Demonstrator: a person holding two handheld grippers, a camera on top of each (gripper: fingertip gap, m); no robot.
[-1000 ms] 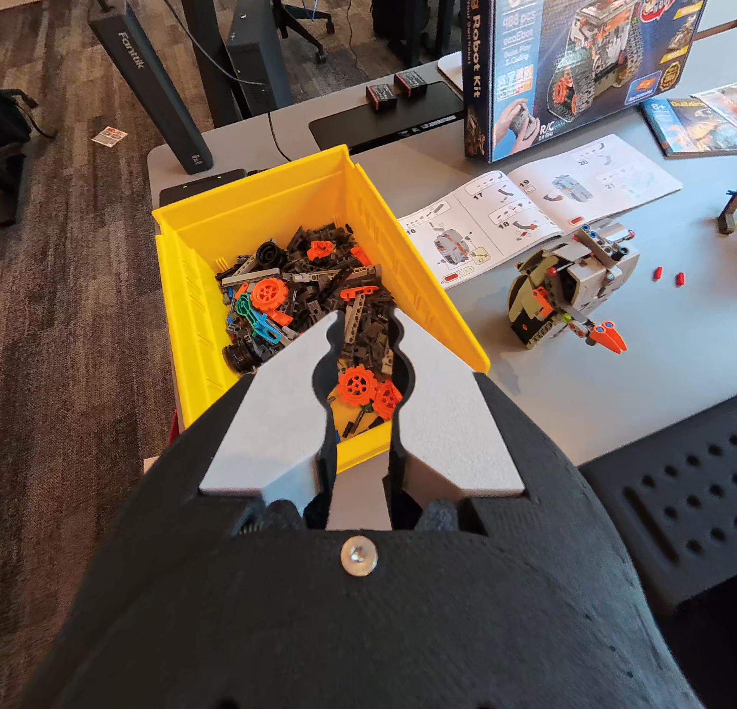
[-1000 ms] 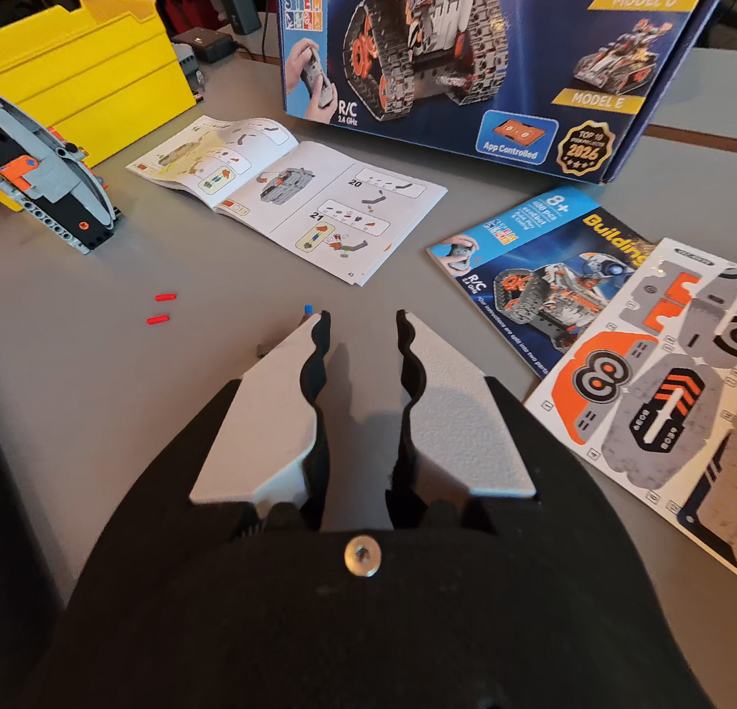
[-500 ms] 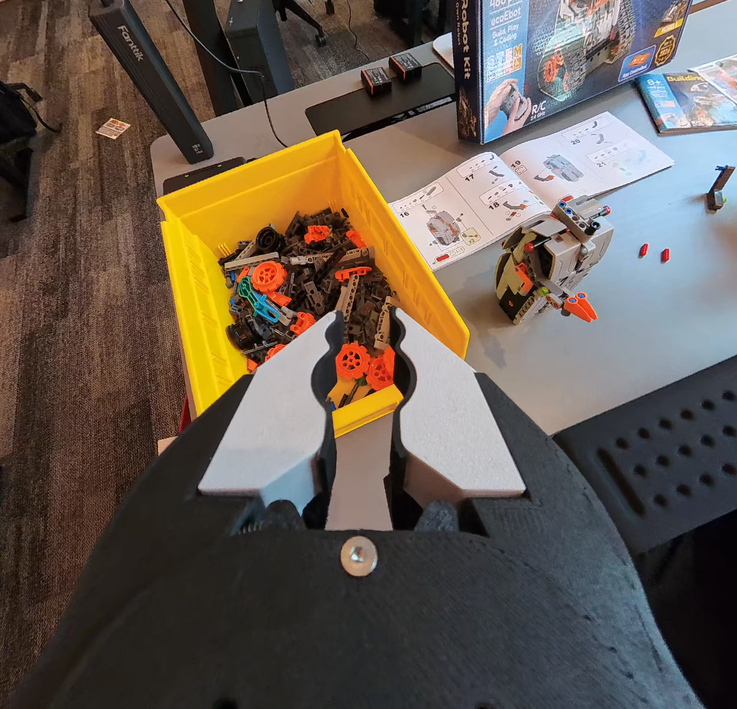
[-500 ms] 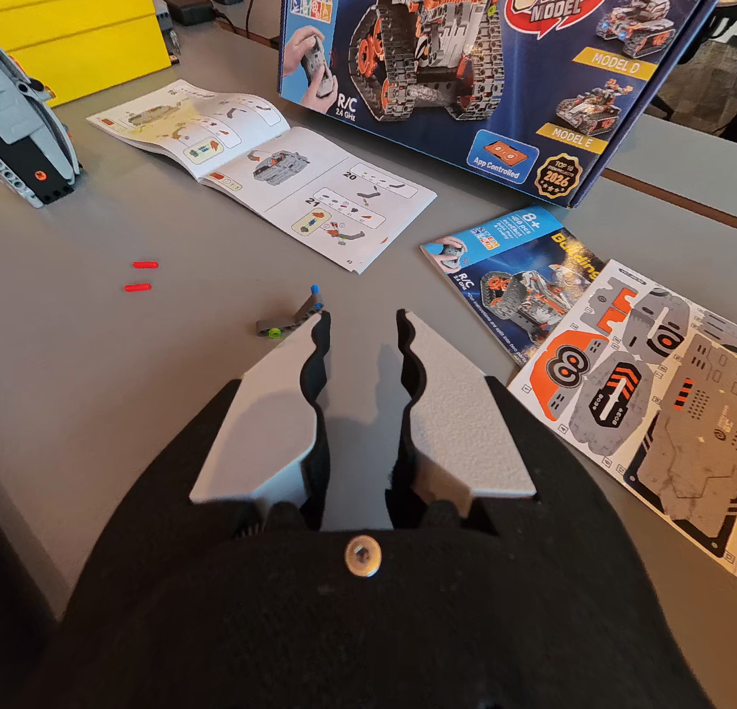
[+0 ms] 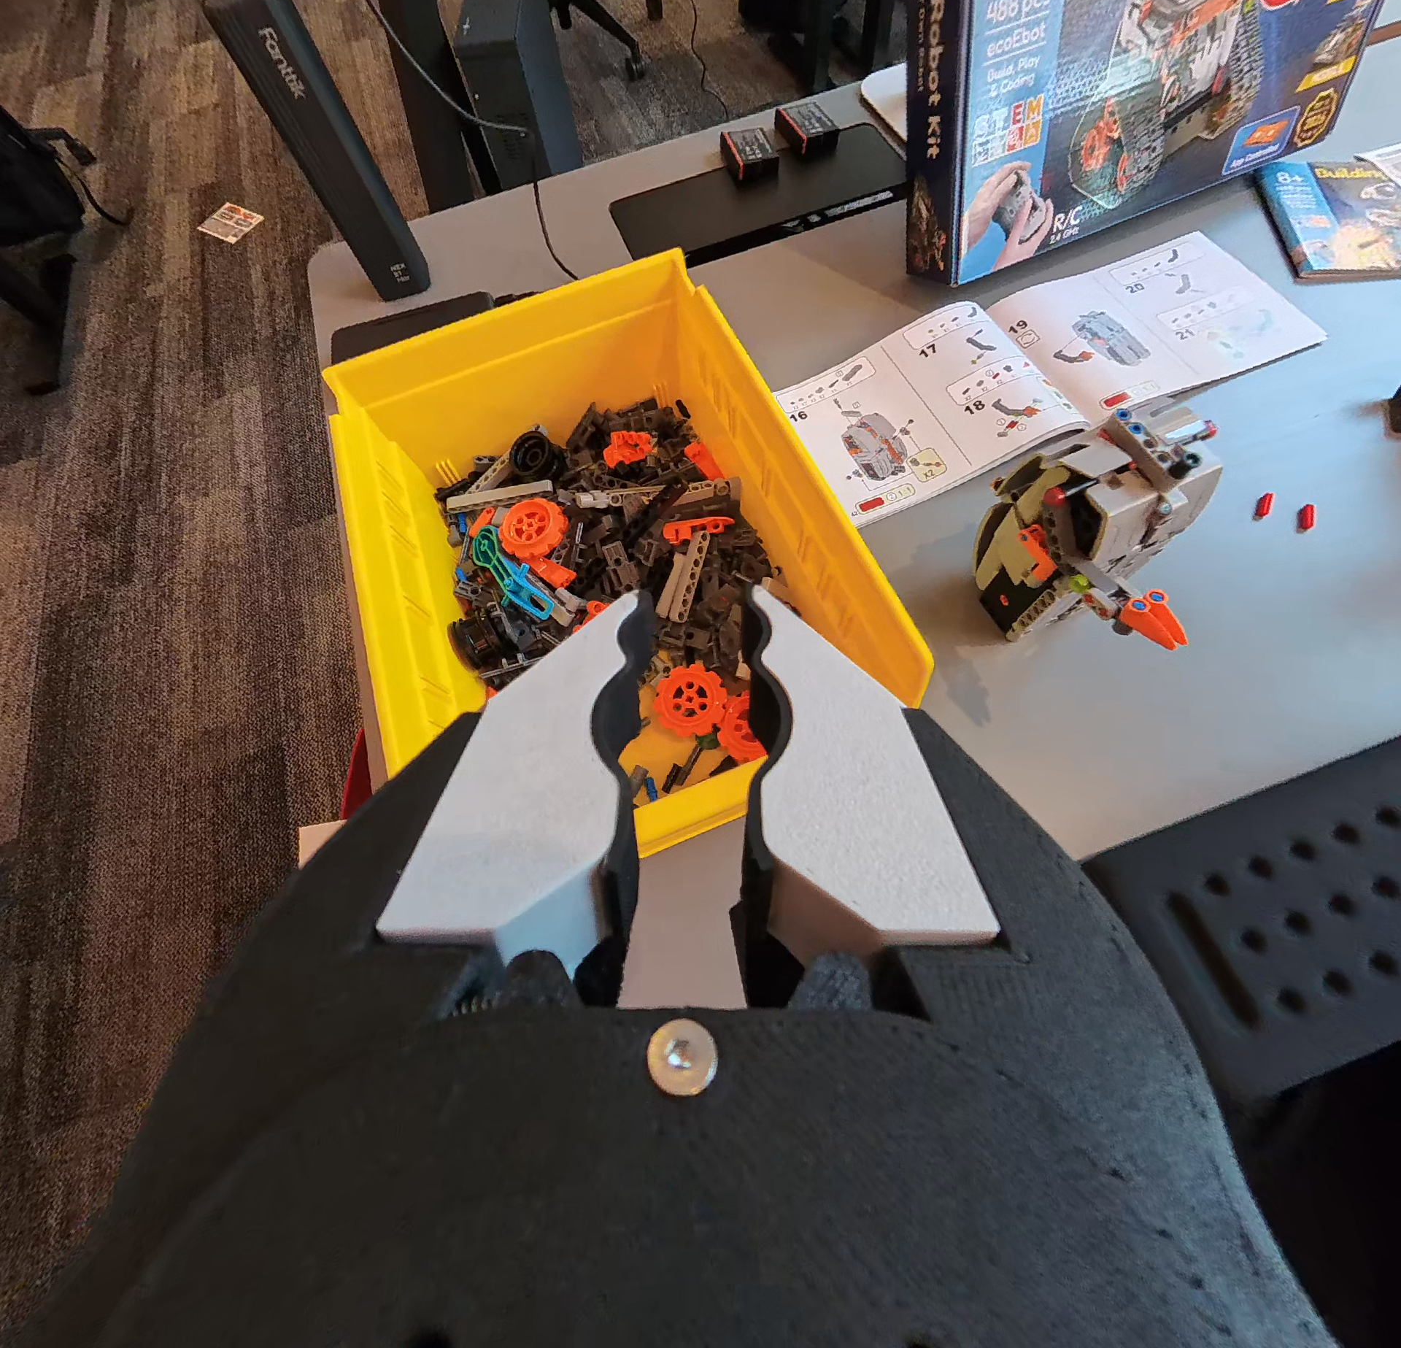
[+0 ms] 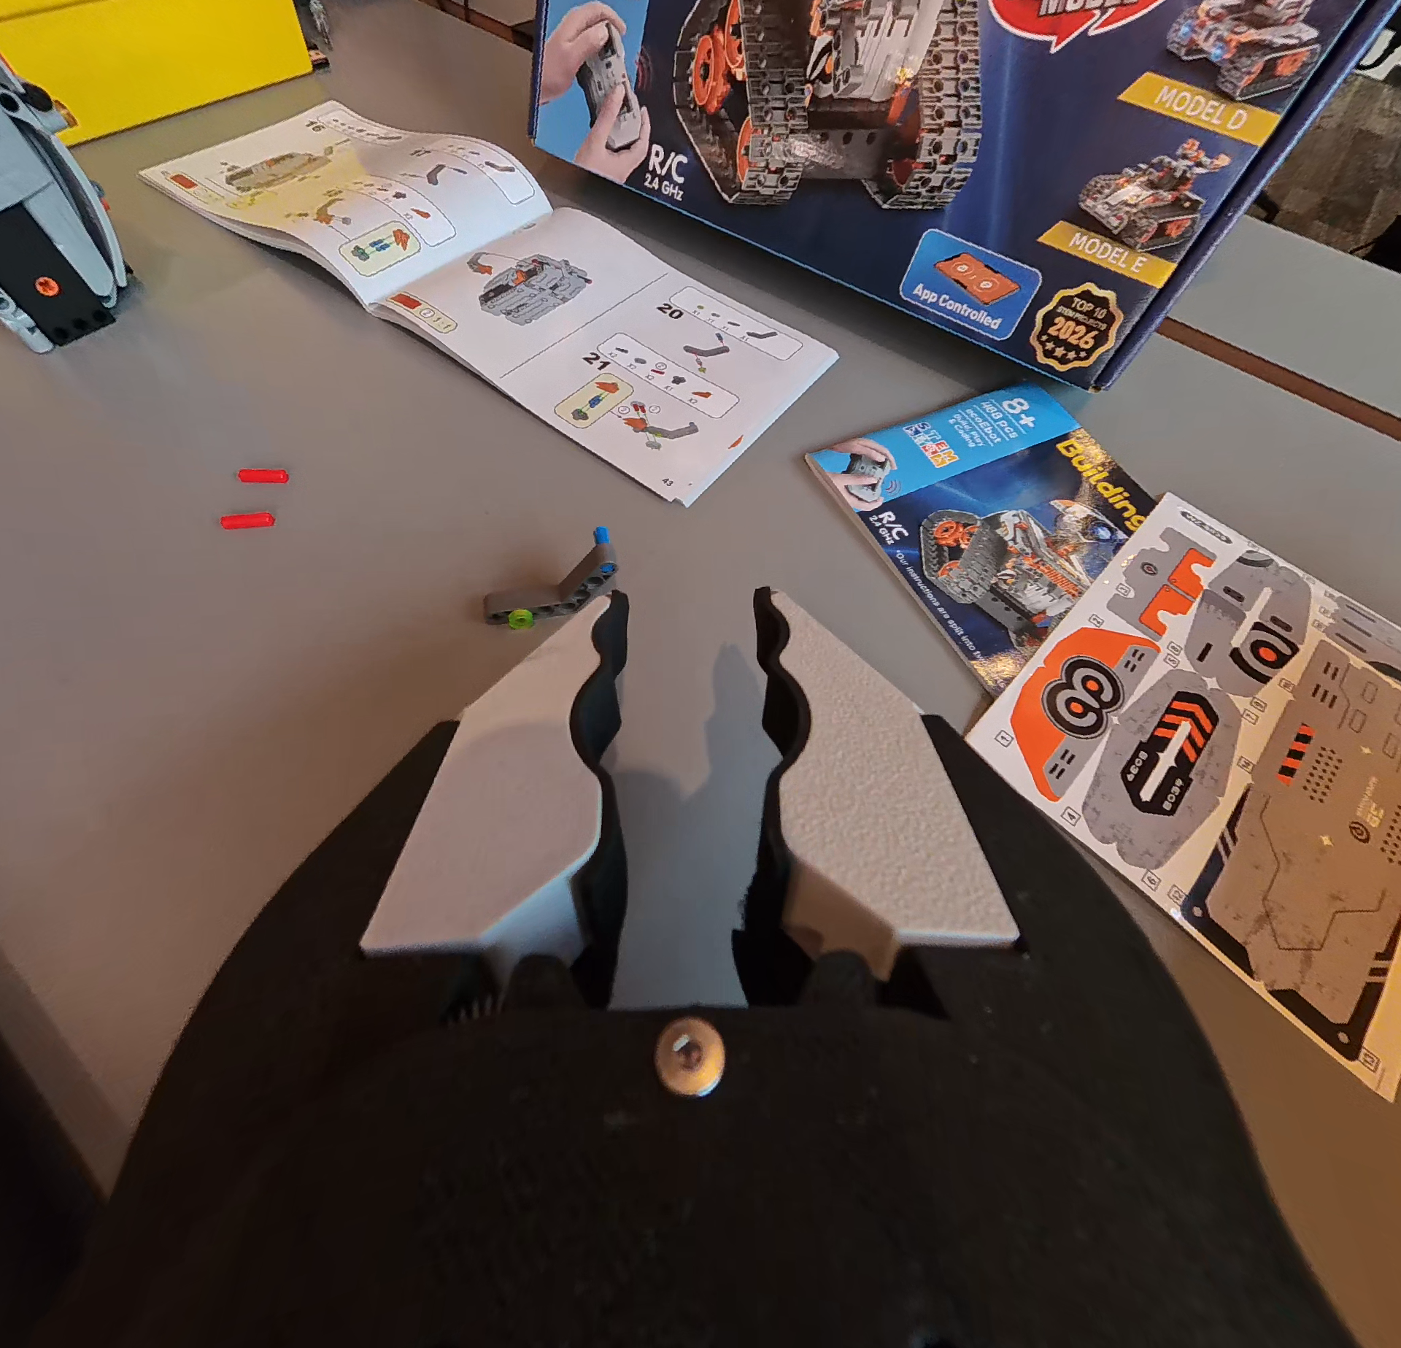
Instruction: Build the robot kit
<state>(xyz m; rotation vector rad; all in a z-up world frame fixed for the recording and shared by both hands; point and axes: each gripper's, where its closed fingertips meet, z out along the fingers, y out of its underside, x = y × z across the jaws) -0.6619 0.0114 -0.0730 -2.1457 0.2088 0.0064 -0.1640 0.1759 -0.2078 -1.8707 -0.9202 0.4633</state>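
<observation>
Left wrist view
Left gripper (image 5: 696, 605): hangs above the near end of the yellow bin (image 5: 803, 530); its fingers (image 5: 531, 750) stand a little apart and hold nothing.
Bin contents: a heap of black, grey and orange building pieces (image 5: 606, 523) (two orange gear wheels (image 5: 688, 699) show in the gap between the fingers).
Bench (image 5: 1137, 705): grey; the bin sits at its left end, beside the carpeted floor (image 5: 152, 553).
Half-built model (image 5: 1084, 530): grey, black and orange, standing on the bench to the right of the bin, apart from it.
Open booklet (image 5: 1046, 371): lies flat beyond the model, near the bin's far right corner.
Toy box (image 5: 1137, 98): blue, upright behind the booklet.
Red pins (image 5: 1283, 509): two, lying to the right of the model.

Right wrist view
Right gripper (image 6: 688, 597): low over the bare bench (image 6: 227, 705); fingers (image 6: 872, 803) partly spread, nothing between them.
Bent grey beam (image 6: 557, 587): nearest thing, lying just off the tip of the left finger (whether they touch, I cannot tell); it carries a blue pin at one end and a green one at the other.
Red pins (image 6: 254, 499): side by side, well to the left.
Closed booklet (image 6: 985, 523) and sticker sheet (image 6: 1228, 766): to the right, the sheet overlapping the booklet's near edge.
Open booklet (image 6: 531, 288): ahead, in front of the toy box (image 6: 948, 136).
</observation>
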